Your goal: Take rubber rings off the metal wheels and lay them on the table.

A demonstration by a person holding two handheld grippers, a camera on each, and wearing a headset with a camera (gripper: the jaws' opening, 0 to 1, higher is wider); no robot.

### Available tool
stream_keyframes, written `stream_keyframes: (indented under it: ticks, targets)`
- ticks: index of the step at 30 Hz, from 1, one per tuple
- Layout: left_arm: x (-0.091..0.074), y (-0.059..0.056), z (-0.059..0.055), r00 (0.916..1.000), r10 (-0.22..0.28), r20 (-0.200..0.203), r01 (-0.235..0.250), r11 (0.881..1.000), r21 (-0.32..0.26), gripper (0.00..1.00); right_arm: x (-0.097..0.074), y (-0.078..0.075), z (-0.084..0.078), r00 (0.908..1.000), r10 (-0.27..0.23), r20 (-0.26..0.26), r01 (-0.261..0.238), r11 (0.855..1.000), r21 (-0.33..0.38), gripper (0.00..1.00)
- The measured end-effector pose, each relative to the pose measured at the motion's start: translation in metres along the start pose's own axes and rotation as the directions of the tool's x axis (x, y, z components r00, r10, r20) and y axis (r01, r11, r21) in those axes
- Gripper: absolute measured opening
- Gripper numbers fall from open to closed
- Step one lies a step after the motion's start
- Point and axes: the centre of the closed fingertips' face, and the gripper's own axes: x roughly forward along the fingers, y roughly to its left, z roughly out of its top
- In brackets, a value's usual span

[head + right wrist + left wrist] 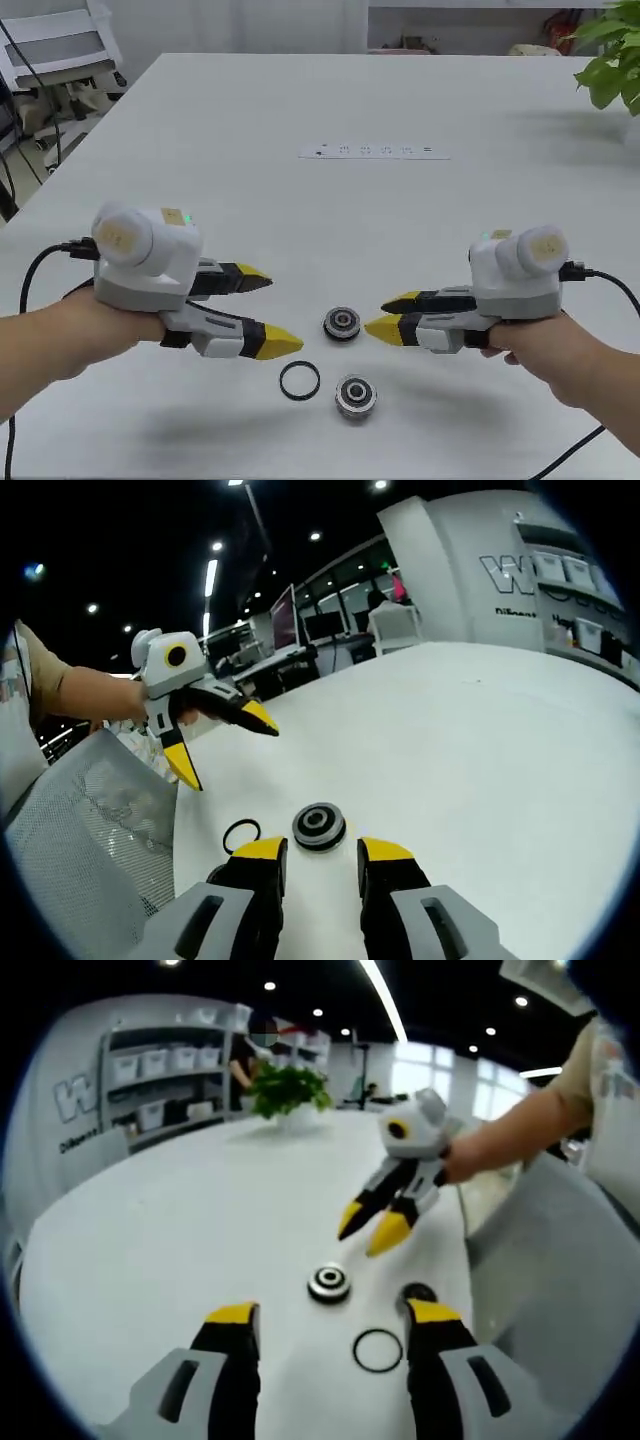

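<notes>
Two small metal wheels lie on the white table [330, 210]: one wheel [342, 323] between the gripper tips and a second wheel [356, 396] nearer me. A loose black rubber ring [299, 380] lies flat just left of the second wheel. My left gripper [268, 308] hovers open to the left of them, nothing between its jaws. My right gripper [390, 313] is open more narrowly, pointing at the first wheel [319, 825] from the right. In the left gripper view, the ring [378, 1350] sits beside the right jaw, which partly hides the second wheel [417, 1293].
A flat white strip [375, 152] lies farther out on the table. A green plant [610, 60] stands at the far right corner, and chairs [50, 60] stand off the left edge. Black cables trail from both grippers toward me.
</notes>
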Motion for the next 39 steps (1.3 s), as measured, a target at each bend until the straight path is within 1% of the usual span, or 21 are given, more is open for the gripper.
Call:
stream_keyframes:
  ticks: [6, 10, 15, 19, 22, 24, 26, 31, 35, 39]
  targets:
    - [0.014, 0.000, 0.002, 0.9999, -0.010, 0.007, 0.010, 1.000, -0.014, 0.55, 0.006, 0.001, -0.006, 0.9998, 0.003, -0.019, -0.004, 1.000, -0.021, 0.27]
    - [0.023, 0.000, -0.002, 0.9998, -0.018, -0.003, 0.018, 1.000, -0.021, 0.52, 0.010, 0.001, -0.010, 0.9995, 0.006, -0.032, -0.007, 0.999, -0.036, 0.26]
    - [0.032, 0.000, -0.002, 0.9996, -0.025, -0.008, 0.025, 0.999, -0.021, 0.50, 0.012, 0.002, -0.011, 0.9994, 0.012, -0.033, -0.013, 0.999, -0.032, 0.27]
    - [0.039, 0.002, -0.004, 0.9993, -0.032, -0.020, 0.031, 0.999, -0.012, 0.47, 0.014, 0.002, -0.013, 0.9992, 0.014, -0.036, -0.015, 0.999, -0.033, 0.27]
    - [0.044, 0.005, -0.006, 0.9991, -0.033, -0.025, 0.033, 0.999, -0.016, 0.44, 0.014, 0.002, -0.013, 0.9992, 0.015, -0.037, -0.016, 0.999, -0.033, 0.27]
    - [0.047, 0.002, -0.005, 0.9990, -0.035, -0.027, 0.035, 0.999, -0.015, 0.42, 0.014, 0.001, -0.013, 0.9992, 0.016, -0.036, -0.017, 0.999, -0.031, 0.27]
    - [0.051, 0.002, -0.006, 0.9989, -0.035, -0.032, 0.035, 0.999, -0.017, 0.41, 0.014, 0.001, -0.014, 0.9992, 0.014, -0.038, -0.015, 0.999, -0.033, 0.27]
    - [0.062, -0.004, -0.008, 0.9975, -0.054, -0.045, 0.054, 0.998, -0.011, 0.37, 0.013, 0.000, -0.017, 0.9990, 0.016, -0.041, -0.017, 1.000, -0.026, 0.27]
    - [0.067, -0.003, -0.008, 0.9975, -0.050, -0.050, 0.050, 0.999, -0.005, 0.33, 0.013, -0.001, -0.019, 0.9991, 0.015, -0.041, -0.015, 1.000, -0.019, 0.27]
    - [0.072, -0.006, -0.008, 0.9967, -0.055, -0.060, 0.055, 0.998, 0.007, 0.30, 0.012, -0.001, -0.021, 0.9990, 0.015, -0.043, -0.016, 1.000, -0.016, 0.27]
